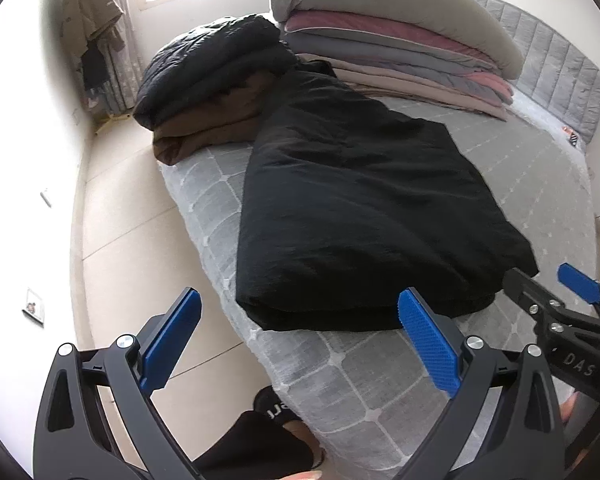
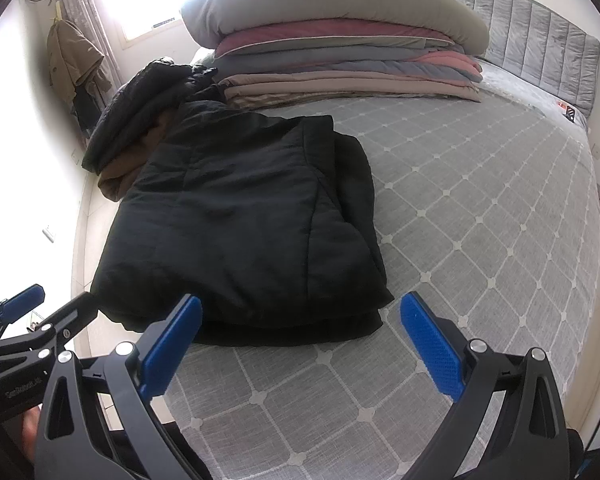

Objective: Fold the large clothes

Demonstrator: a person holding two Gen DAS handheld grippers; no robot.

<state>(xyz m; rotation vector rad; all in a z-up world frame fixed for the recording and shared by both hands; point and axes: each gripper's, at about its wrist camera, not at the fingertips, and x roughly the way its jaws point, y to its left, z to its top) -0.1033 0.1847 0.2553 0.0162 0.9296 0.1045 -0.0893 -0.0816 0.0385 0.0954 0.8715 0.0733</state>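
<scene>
A black padded coat [image 1: 364, 216] is seen folded lengthwise into a long bundle on the bed [image 2: 480, 216], laid along the bed's left side with its near end close to the near edge. In the right wrist view a folded-over panel is shown on top, with a second layer exposed along the right side and beneath the near hem.

The left gripper [image 1: 300, 336] is held just off the coat's near left corner, its blue pads [image 1: 428, 344] spread wide and nothing held between them. The right gripper [image 2: 300, 340] is positioned at the coat's near right corner, likewise spread wide and empty; whether its tips touch the cloth cannot be told.

At the far left of the bed, just beyond the coat, a black quilted jacket [image 1: 216, 68] is stacked on a brown garment [image 1: 204, 136]. Behind these, a pile of folded blankets [image 2: 340, 64] in grey, pink and beige is topped by a thick pale duvet [image 2: 332, 4]. A grey padded headboard [image 2: 540, 48] is seen at the far right. A tan coat [image 2: 74, 56] is hung by the curtain at the far left, beside a bright window. A dark slipper [image 1: 274, 406] is visible on the pale floor [image 1: 140, 216].
</scene>
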